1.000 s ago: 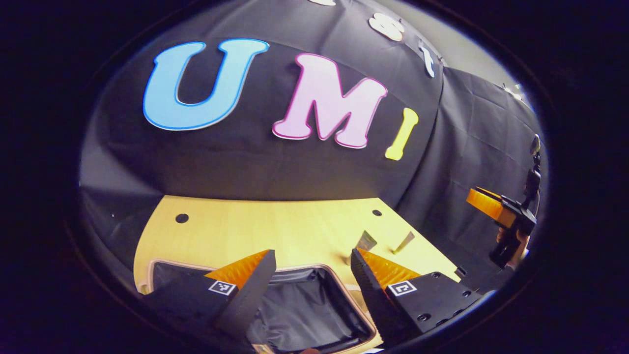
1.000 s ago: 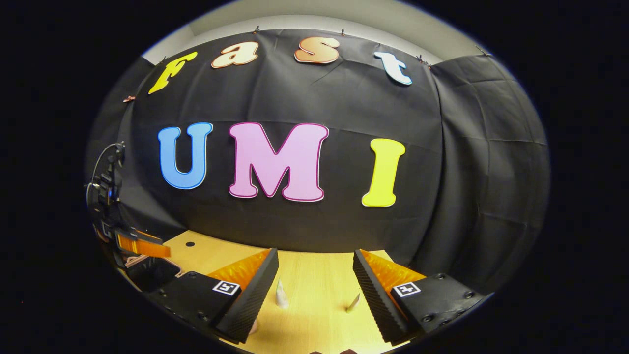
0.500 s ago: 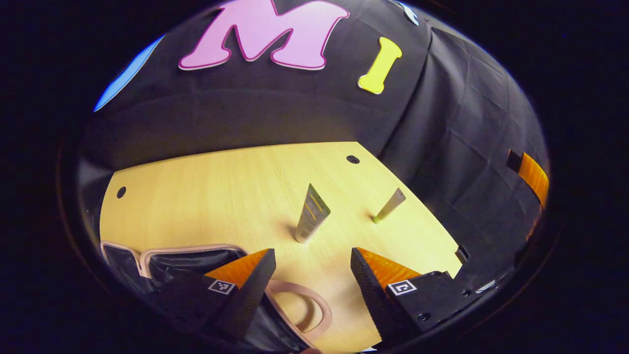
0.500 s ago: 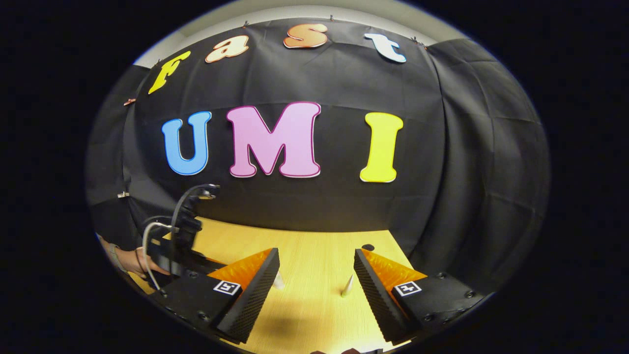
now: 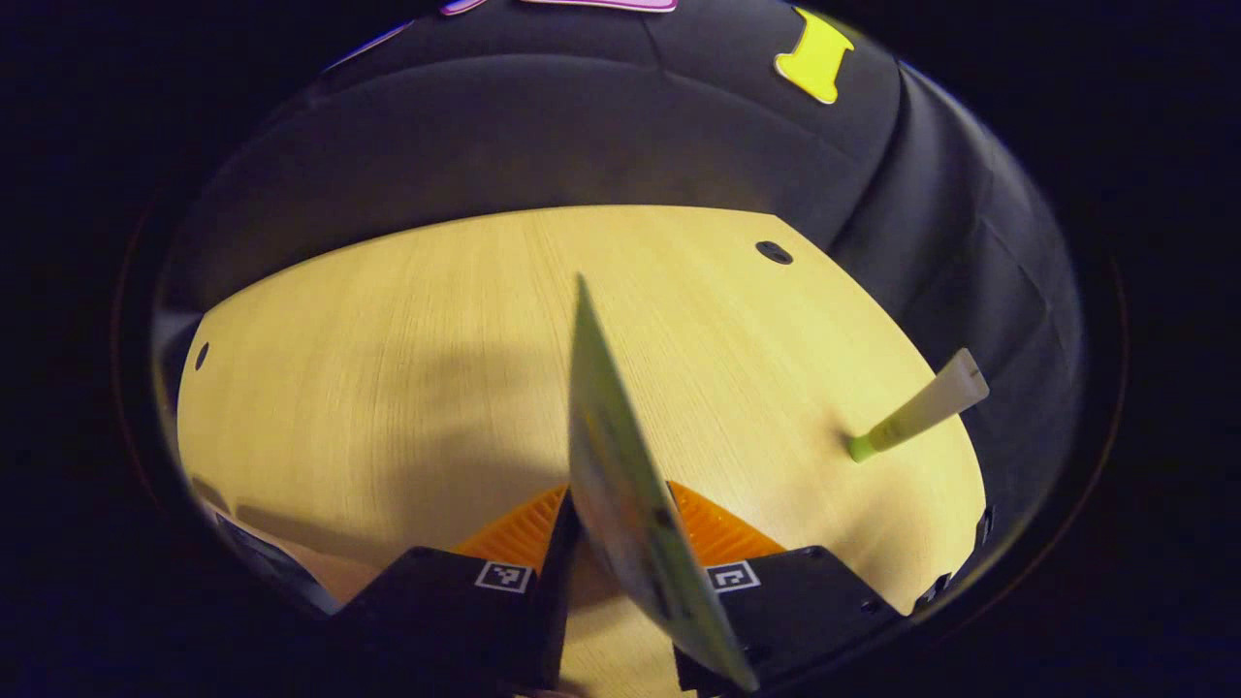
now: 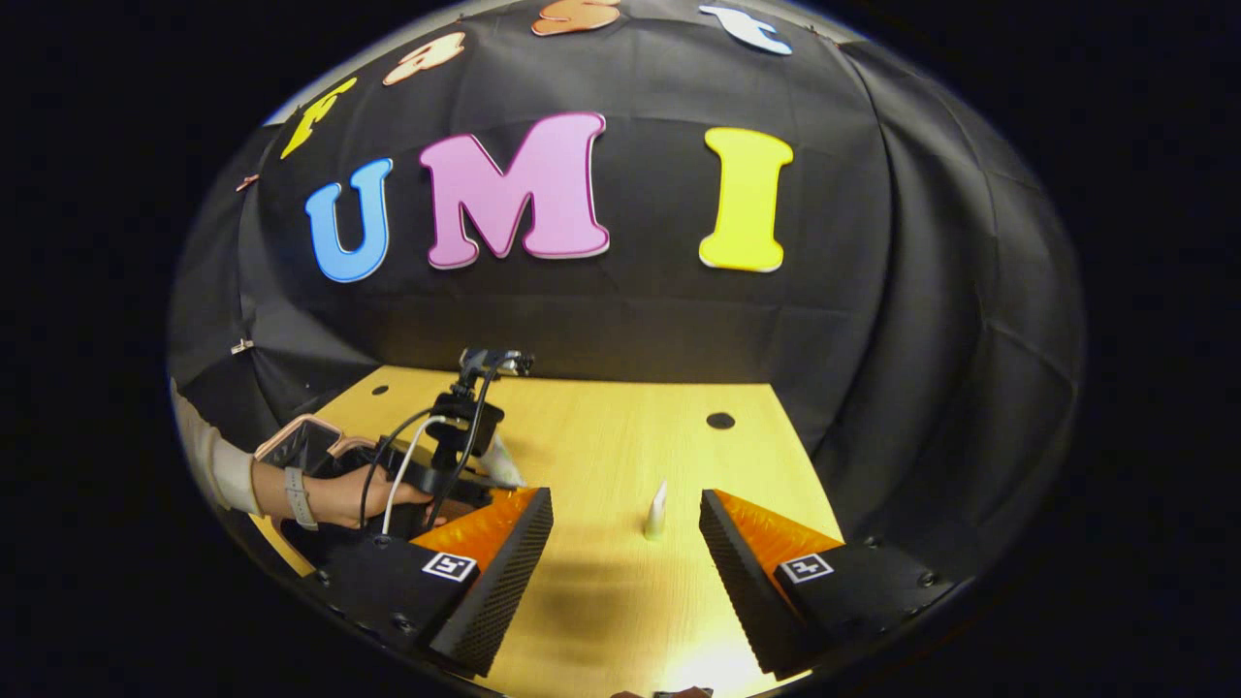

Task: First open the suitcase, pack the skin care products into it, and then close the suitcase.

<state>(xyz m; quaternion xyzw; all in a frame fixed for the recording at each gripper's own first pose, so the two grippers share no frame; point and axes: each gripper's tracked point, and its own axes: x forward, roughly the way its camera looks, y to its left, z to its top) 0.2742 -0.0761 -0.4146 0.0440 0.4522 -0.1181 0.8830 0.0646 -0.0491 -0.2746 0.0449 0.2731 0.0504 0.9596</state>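
Down low, the wooden table [image 6: 601,601] meets black cloth. At left, the suitcase [image 6: 296,441] lies open. The left gripper [image 5: 620,562] is clamped on a flat tube [image 5: 620,465]; the right gripper [image 6: 625,567] gapes near a white tube [image 6: 656,511].

One tube [image 5: 620,485] stood mid-table [image 5: 407,320]; a second tube [image 5: 921,407] stood near the right edge, the suitcase [image 6: 305,441] at the left edge.

— How many skin care tubes stand on the table [image 5: 388,339]?
— Two: a flat tube [image 5: 620,485] and a slim green-capped tube [image 5: 921,412].
— Suitcases?
— One suitcase [image 6: 301,441].
— Grippers?
— Two.
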